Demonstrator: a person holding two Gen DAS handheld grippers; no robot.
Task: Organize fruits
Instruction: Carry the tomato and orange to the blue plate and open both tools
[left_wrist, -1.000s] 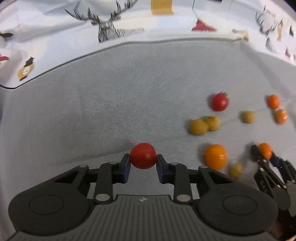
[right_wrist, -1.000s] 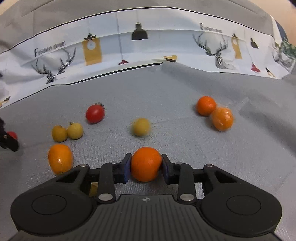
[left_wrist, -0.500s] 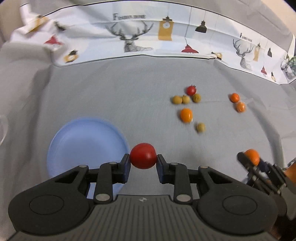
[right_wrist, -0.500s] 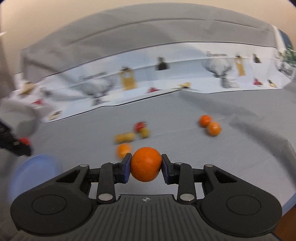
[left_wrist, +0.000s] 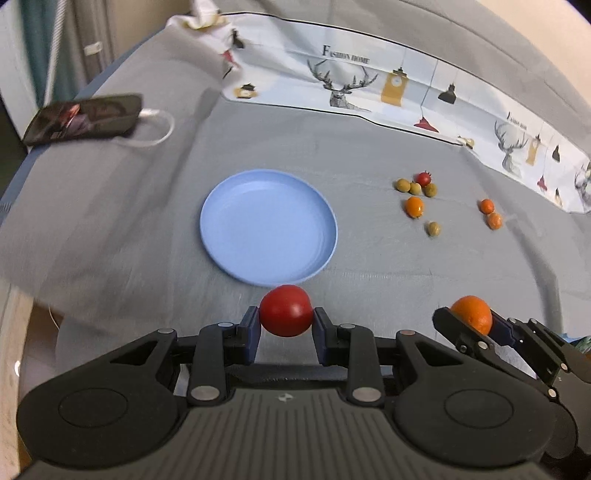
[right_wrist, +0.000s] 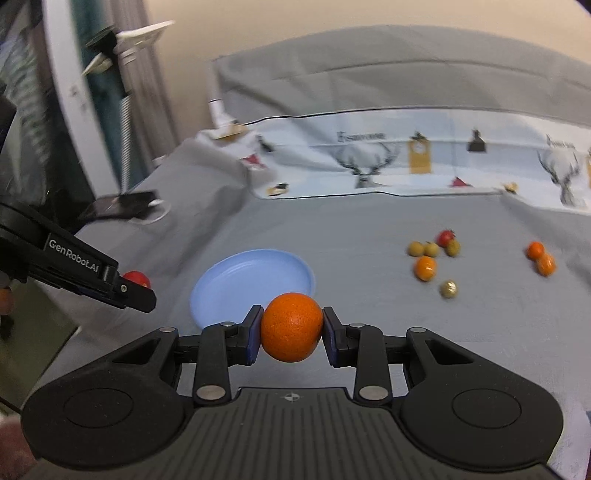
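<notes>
A red tomato (left_wrist: 285, 310) is clenched between the jaws of the left gripper (left_wrist: 286, 329), held above the grey cloth just on the near side of the blue plate (left_wrist: 268, 228). An orange (right_wrist: 291, 327) is gripped in the same way by the jaws of the right gripper (right_wrist: 291, 338), which is seen in the left wrist view at the near right, beside the left gripper. In the right wrist view the orange is placed in front of the near rim of the plate, and the left gripper is seen at the left with the tomato at its tip.

The plate is laid flat on the grey cloth (left_wrist: 369, 147) that covers the tabletop, with nothing in it. To the right of the plate and farther off, loose fruit is scattered on the cloth: a small red tomato (left_wrist: 423, 178) touching a row of three yellow-green fruits (left_wrist: 415, 188), an orange fruit (left_wrist: 414, 206) just near of them, and a single yellow-green fruit (left_wrist: 433, 228) nearer still. Two more small oranges (left_wrist: 491, 212) are set together farther right, apart from that cluster.

At the far left a dark phone (left_wrist: 83, 119) with a white cable (left_wrist: 157, 129) plugged in is lying on the cloth. A white printed cloth (left_wrist: 369, 81) with deer and lamp figures is stretched along the far edge.
</notes>
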